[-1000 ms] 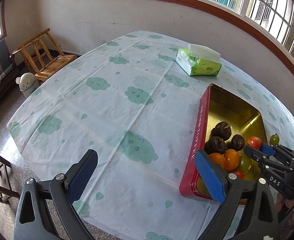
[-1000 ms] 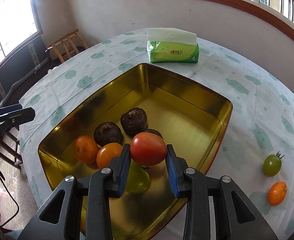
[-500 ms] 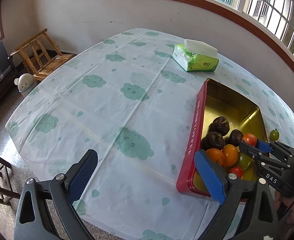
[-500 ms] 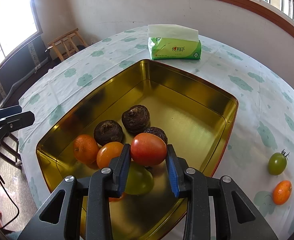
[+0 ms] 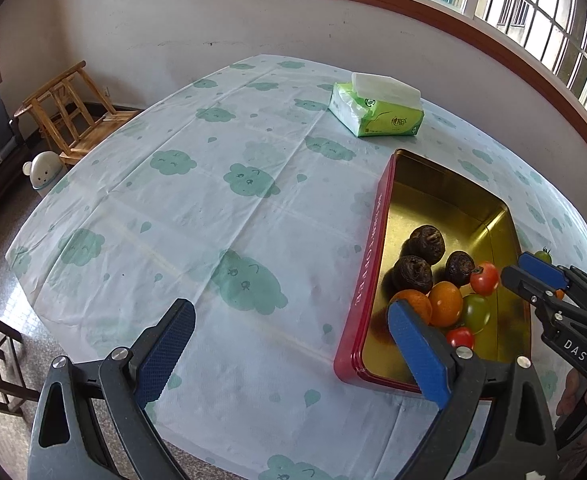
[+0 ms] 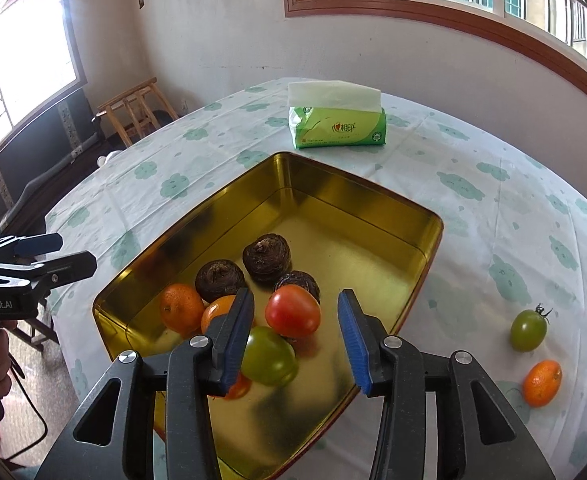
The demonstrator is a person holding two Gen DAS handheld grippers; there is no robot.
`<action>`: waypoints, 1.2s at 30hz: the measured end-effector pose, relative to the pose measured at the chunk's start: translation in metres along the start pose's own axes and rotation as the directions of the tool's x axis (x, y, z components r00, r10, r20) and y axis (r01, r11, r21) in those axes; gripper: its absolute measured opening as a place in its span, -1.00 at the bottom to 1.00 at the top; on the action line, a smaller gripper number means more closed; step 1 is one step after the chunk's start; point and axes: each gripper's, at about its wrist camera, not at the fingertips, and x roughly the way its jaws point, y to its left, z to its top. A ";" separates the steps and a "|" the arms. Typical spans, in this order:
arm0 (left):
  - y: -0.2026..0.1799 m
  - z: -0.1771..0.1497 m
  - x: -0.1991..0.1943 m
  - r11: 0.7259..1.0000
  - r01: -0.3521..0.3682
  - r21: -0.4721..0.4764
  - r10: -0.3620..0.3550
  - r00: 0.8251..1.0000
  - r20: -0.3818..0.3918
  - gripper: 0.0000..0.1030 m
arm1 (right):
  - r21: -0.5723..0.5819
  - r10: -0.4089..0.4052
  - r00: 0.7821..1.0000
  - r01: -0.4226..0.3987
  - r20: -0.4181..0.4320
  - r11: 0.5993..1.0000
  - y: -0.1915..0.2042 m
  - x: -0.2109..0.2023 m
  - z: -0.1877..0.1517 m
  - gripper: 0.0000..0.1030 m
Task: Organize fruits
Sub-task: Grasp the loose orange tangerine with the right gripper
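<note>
The red round tomato (image 6: 292, 310) lies in the gold rectangular tin with red outer walls (image 6: 433, 240), low in the frame, resting on a green tomato (image 6: 269, 356); its slightly longer axis runs left to right. The right gripper (image 6: 293, 336) has just been opening, its blue pads standing clear on either side. Oranges and three dark brown fruits crowd behind. The left gripper (image 5: 289, 344) gapes wide, holding nothing, over the cloud-printed tablecloth (image 5: 213, 200).
</note>
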 end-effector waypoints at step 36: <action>-0.185 0.010 0.012 0.936 0.183 0.302 -0.175 0.983 -0.053 0.86 | 0.242 -0.290 0.953 0.304 -0.091 0.921 -0.179 -0.012 -0.078 -0.01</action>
